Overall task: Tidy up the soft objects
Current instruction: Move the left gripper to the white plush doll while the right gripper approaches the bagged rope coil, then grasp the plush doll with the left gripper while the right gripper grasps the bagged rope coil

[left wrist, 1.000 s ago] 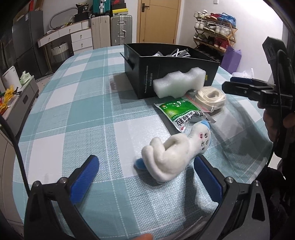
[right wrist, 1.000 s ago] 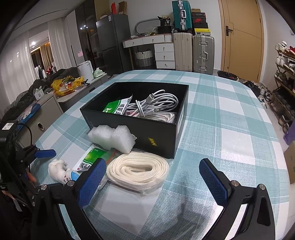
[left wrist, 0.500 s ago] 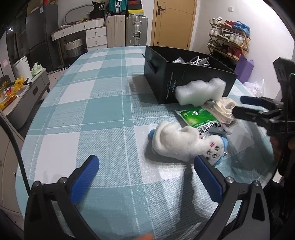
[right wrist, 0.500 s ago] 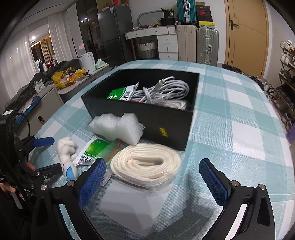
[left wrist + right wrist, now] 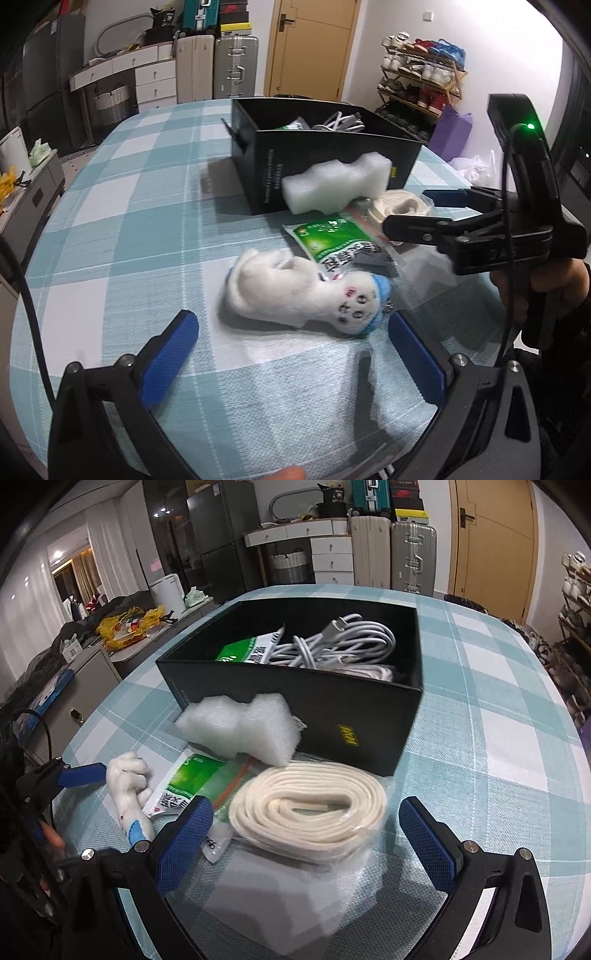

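white plush toy (image 5: 295,291) on its side, coiled cream rope (image 5: 310,808) bagged beside black box (image 5: 332,709)

The plush toy (image 5: 306,295) now lies nearer the left hand-held gripper (image 5: 295,354); the right hand-held gripper (image 5: 306,834) has closed on the rope coil (image 5: 310,808).

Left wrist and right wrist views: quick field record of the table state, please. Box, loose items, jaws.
box: black box, open top, holds grey cables and a green packet
foam: white foam block against the box's front wall
rope: cream coil in clear bag, ahead of right gripper, jaws open
plush: white plush toy lying on its side, ahead of left gripper, jaws open
pouch: green pouch flat on tablecloth
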`<move>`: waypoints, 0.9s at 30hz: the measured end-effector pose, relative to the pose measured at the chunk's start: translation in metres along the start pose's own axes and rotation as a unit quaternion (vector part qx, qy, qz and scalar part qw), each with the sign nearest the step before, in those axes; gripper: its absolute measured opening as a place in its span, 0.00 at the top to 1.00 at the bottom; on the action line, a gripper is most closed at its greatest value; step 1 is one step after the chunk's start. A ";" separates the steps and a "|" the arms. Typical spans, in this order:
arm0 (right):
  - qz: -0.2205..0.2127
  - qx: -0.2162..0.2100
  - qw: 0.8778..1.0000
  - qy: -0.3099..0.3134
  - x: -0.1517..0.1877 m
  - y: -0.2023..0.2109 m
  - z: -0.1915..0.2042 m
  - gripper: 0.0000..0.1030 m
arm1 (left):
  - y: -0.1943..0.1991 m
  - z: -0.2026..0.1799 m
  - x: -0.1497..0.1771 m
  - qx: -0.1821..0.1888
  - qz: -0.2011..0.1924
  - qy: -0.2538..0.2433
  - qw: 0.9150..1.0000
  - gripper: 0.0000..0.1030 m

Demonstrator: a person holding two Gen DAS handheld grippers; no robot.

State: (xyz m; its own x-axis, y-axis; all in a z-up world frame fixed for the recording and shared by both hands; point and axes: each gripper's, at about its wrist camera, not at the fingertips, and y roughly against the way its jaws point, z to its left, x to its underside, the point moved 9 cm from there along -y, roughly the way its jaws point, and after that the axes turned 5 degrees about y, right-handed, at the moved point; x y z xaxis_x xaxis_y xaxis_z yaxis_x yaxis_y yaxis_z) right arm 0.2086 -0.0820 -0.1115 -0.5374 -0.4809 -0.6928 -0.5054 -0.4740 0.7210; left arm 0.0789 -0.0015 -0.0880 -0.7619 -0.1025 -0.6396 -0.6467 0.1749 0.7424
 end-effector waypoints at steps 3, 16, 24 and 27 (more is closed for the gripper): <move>0.015 0.016 1.000 -0.005 0.003 -0.005 -0.005 0.01 | -0.003 -0.005 -0.001 -0.002 0.002 -0.007 1.000 0.00; 0.022 0.026 0.999 -0.010 0.005 -0.007 -0.015 0.01 | -0.014 -0.004 -0.004 -0.021 0.009 -0.010 1.000 0.00; 0.023 0.031 0.999 -0.007 0.005 -0.008 -0.016 0.14 | -0.016 -0.011 -0.004 -0.024 0.007 -0.029 0.999 0.10; 0.020 0.028 0.999 0.000 0.005 -0.006 -0.013 0.21 | -0.014 -0.012 -0.004 -0.023 0.005 -0.034 0.999 0.16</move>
State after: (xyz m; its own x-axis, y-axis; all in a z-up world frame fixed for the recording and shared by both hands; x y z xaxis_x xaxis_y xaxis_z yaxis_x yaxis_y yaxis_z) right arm 0.2180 -0.0908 -0.1196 -0.5578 -0.4991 -0.6631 -0.5198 -0.4128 0.7479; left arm 0.0907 -0.0155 -0.0936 -0.7647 -0.0351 -0.6434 -0.6419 0.1292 0.7558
